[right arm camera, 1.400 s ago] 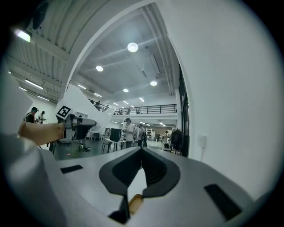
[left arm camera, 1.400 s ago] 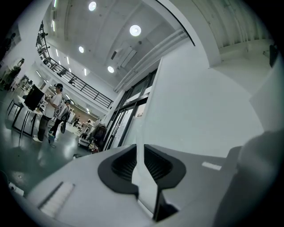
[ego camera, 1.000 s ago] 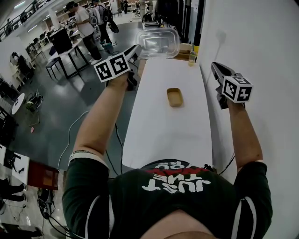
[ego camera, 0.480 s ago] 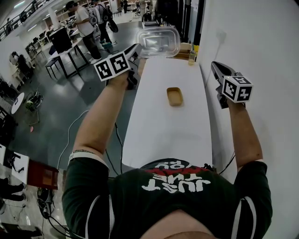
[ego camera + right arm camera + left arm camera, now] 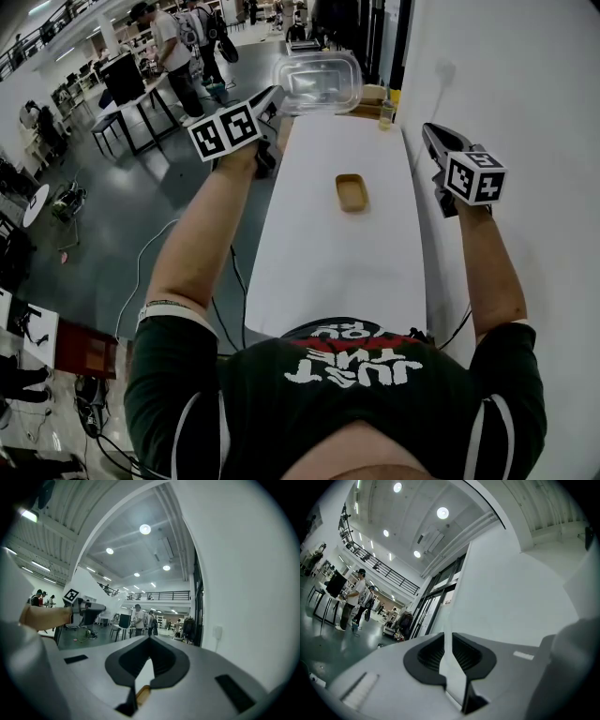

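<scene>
Two fingers (image 5: 427, 657) of the left gripper (image 5: 269, 99) pinching the thin, glossy rim of a clear, round-cornered plastic tub (image 5: 319, 82), aloft over the bench's (image 5: 328, 272) far left corner; right gripper's (image 5: 429, 133) pressed together, empty, by the right edge. Could flex and slip free, toward the shallow tan tray (image 5: 351, 193) mid-bench.

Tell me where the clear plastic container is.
In the head view, the clear plastic container is held up at upper centre by the left gripper, above the far end of the white table, beyond the tan tray.
</scene>
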`<action>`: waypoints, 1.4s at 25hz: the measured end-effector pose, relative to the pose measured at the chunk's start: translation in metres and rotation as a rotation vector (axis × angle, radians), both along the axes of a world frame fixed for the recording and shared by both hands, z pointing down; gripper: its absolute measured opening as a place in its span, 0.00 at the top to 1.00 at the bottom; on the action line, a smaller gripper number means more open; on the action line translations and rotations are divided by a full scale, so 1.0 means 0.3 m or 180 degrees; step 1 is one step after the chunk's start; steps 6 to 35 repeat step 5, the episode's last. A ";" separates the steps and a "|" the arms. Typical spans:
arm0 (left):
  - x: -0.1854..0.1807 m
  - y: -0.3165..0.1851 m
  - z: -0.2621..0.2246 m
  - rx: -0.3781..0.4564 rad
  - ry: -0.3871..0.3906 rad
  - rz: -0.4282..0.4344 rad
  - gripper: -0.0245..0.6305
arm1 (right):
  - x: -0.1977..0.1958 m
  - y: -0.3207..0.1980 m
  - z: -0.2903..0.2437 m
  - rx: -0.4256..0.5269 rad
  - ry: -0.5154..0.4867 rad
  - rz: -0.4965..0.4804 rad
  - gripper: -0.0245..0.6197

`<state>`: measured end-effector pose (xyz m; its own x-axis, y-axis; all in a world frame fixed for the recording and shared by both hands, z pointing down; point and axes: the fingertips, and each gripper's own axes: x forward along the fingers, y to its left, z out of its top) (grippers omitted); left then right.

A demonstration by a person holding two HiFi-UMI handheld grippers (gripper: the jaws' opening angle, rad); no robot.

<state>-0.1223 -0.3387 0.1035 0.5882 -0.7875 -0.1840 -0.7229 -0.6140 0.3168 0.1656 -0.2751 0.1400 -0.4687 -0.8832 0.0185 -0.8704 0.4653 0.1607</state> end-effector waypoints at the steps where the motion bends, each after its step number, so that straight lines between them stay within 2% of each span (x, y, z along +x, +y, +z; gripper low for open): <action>1: 0.001 0.000 0.004 -0.0002 -0.0002 -0.0002 0.87 | 0.002 0.000 0.004 -0.0003 -0.0002 -0.0003 0.95; 35: 0.006 -0.002 0.021 -0.0003 -0.0002 -0.0005 0.87 | 0.010 0.001 0.023 -0.0008 -0.0006 -0.0011 0.95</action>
